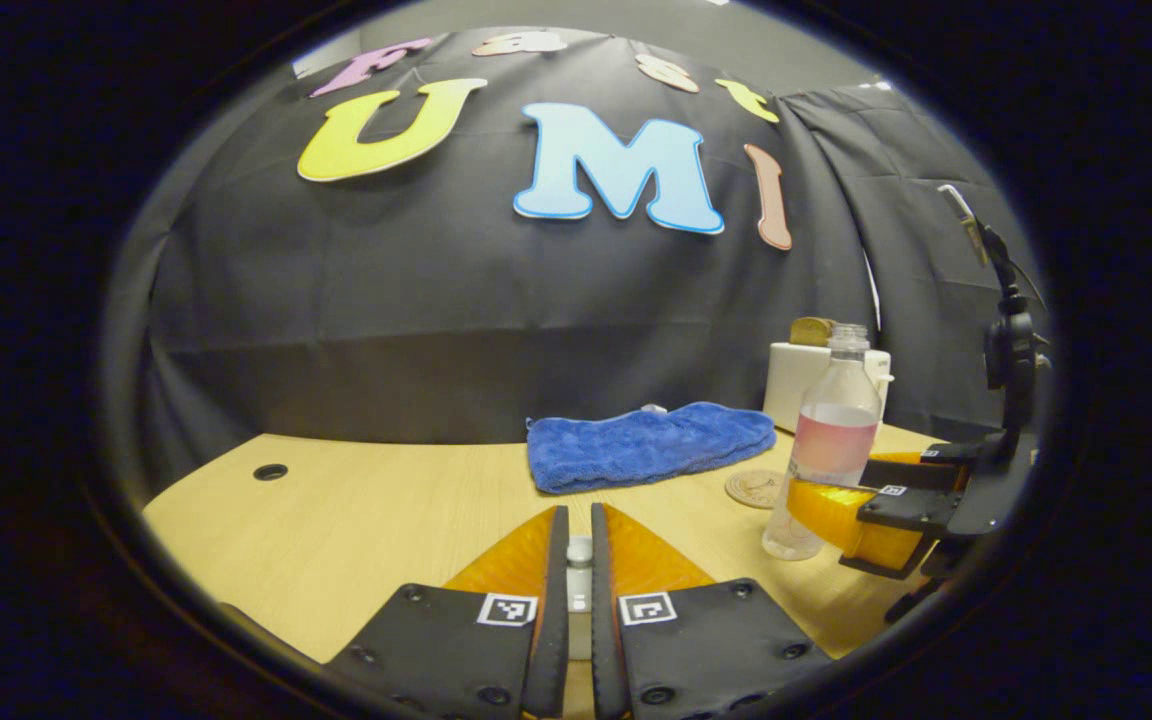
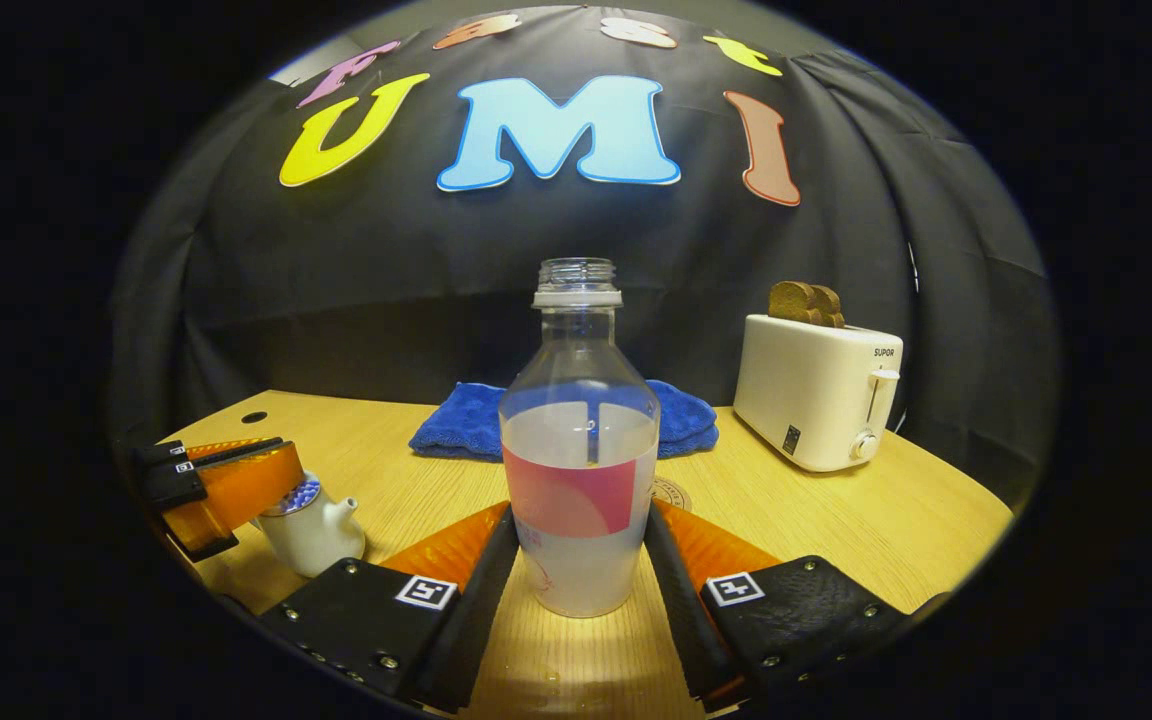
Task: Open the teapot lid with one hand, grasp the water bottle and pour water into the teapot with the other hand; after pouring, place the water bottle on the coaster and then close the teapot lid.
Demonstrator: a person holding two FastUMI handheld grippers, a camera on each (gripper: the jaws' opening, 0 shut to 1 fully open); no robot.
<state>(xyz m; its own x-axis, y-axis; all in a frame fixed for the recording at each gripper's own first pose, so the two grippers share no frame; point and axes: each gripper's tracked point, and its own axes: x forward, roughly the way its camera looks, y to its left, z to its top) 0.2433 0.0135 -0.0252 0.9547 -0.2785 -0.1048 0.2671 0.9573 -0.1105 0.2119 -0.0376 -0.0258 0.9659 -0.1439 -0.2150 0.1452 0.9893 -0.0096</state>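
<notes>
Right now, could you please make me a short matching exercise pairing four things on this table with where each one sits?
Things:
1. water bottle
2. teapot
3. blue towel
4. toaster

Places:
A. by the backdrop, bread in its slots
B. between the right gripper fingers
C. under the left gripper
D. folded behind the bottle

Pairs: 1-B, 2-C, 3-D, 4-A

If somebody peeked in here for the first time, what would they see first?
Probably the clear uncapped plastic water bottle with a pink label, standing on the pale wooden table between the right gripper's fingers. Behind it lie a folded blue towel and a cream toaster holding brown toast; a small white teapot sits far left.
</notes>
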